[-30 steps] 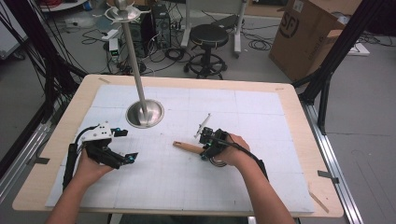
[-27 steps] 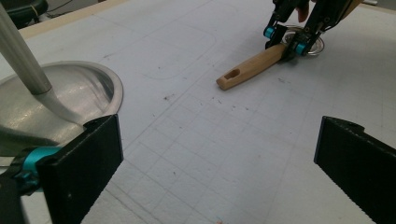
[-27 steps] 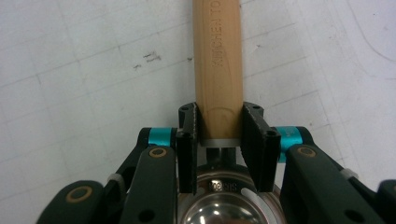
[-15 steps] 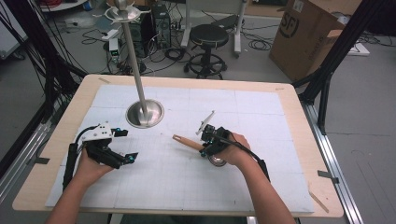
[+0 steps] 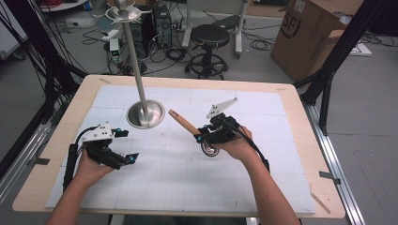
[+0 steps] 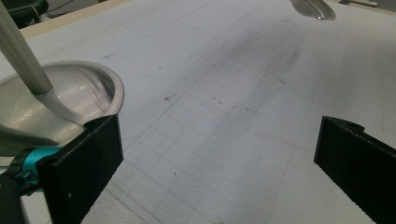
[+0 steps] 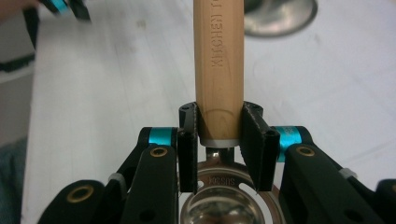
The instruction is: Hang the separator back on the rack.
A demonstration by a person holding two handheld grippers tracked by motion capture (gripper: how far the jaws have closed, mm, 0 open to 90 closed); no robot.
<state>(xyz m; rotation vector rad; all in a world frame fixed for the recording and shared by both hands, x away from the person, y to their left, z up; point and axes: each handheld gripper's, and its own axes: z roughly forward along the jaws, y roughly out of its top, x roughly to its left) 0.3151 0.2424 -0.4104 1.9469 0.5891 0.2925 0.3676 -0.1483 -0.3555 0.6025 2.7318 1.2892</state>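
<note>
Right gripper (image 7: 218,140) is clamped on the strainer's (image 5: 210,149) wooden handle (image 7: 219,60), right of the stand (image 5: 146,114). Left gripper (image 5: 121,158) waits, jaws apart. Advise keeping the grip firm and lifting the bowl level.

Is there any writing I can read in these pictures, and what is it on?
"KITCHEN", then letters cut off by the frame edge: stamped along the wooden handle clamped in the right gripper.
"SUS304", roughly, small and partly hidden: on the metal part below the handle.
"SF": in a circle on the cardboard box.
Nothing else is legible.
</note>
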